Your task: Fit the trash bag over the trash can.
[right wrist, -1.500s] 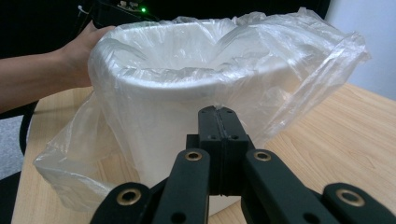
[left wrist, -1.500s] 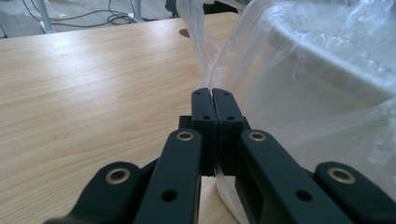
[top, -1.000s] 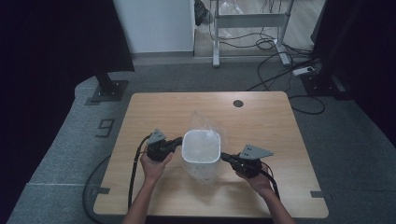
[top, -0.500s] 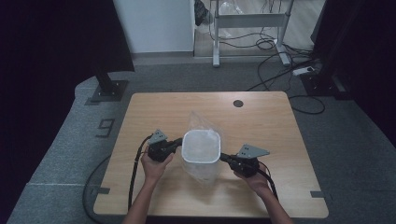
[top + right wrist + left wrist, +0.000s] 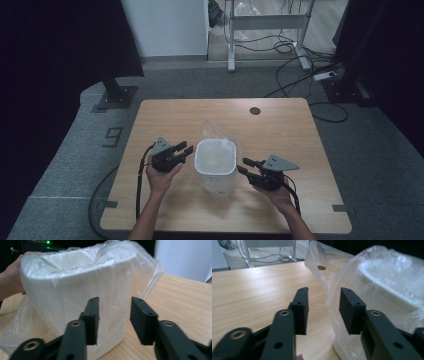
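One bin: a white plastic bin (image 5: 215,159) stands upright near the middle of the desk (image 5: 165,117), its mouth facing up and its long axis vertical.
One liner: a clear plastic bag (image 5: 214,131) is draped over the bin's rim, with loose film spreading out on the desk behind and around the base.
Two tongs: left tongs (image 5: 185,151) just beside the bin's left wall, right tongs (image 5: 245,167) just beside its right wall, both pointing inward at it.
Left tongs state: jaws have just been opening, now spread; film lies against the right-hand jaw in the left gripper view, nothing pinched.
Right tongs state: jaws have just been opening, now spread in front of the bag-covered wall, nothing pinched.
One desk hole: a round cable port (image 5: 255,110) at the far edge.
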The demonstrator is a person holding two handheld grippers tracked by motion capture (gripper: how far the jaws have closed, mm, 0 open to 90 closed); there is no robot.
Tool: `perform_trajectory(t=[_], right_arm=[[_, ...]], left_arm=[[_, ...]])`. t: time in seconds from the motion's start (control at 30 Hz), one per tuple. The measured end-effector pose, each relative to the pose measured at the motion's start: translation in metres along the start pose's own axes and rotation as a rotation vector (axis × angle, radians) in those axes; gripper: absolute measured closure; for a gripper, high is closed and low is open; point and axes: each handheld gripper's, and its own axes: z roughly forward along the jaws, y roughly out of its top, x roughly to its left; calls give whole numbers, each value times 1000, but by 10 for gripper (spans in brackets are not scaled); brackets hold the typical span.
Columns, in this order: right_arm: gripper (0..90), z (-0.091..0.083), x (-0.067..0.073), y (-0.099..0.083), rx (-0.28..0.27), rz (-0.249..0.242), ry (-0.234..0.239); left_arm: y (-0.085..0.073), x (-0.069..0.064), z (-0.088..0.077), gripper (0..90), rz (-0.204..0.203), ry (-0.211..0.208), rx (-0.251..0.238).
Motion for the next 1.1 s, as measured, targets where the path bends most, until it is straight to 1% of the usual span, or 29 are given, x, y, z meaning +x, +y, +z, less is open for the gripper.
perform_trajectory(t=[0.07, 0.17, 0.3, 0.43, 0.67, 0.73, 0.77, 0.9, 1.0, 1.07, 1.1], right_arm=[[516, -4, 0, 0, -12, 9, -5], [485, -10, 1, 0, -30, 22, -6], [471, -18, 2, -1, -48, 31, -7], [454, -25, 3, -3, -49, 37, 3], [418, -33, 8, -8, -34, 35, 32], [410, -36, 10, -9, -32, 29, 33], [406, -38, 10, -9, -32, 30, 35], [401, -44, 14, -11, -33, 37, 39], [400, -47, 16, -14, -29, 37, 40], [399, -49, 16, -16, -22, 40, 39], [399, -49, 17, -17, -20, 41, 37]], left_arm=[[1, 1, -4, 552, -4, -9, -8], [1, 2, -9, 513, 10, -26, -13], [2, 1, -16, 486, 26, -61, -23], [3, -2, -20, 461, 42, -98, -29], [14, -10, -27, 424, 91, -167, -38], [18, -12, -28, 414, 108, -183, -31], [20, -14, -29, 411, 121, -185, -25], [25, -17, -36, 396, 151, -190, -16], [31, -17, -42, 397, 159, -232, -18], [36, -18, -44, 399, 174, -270, -11], [39, -20, -44, 399, 190, -287, -1]])
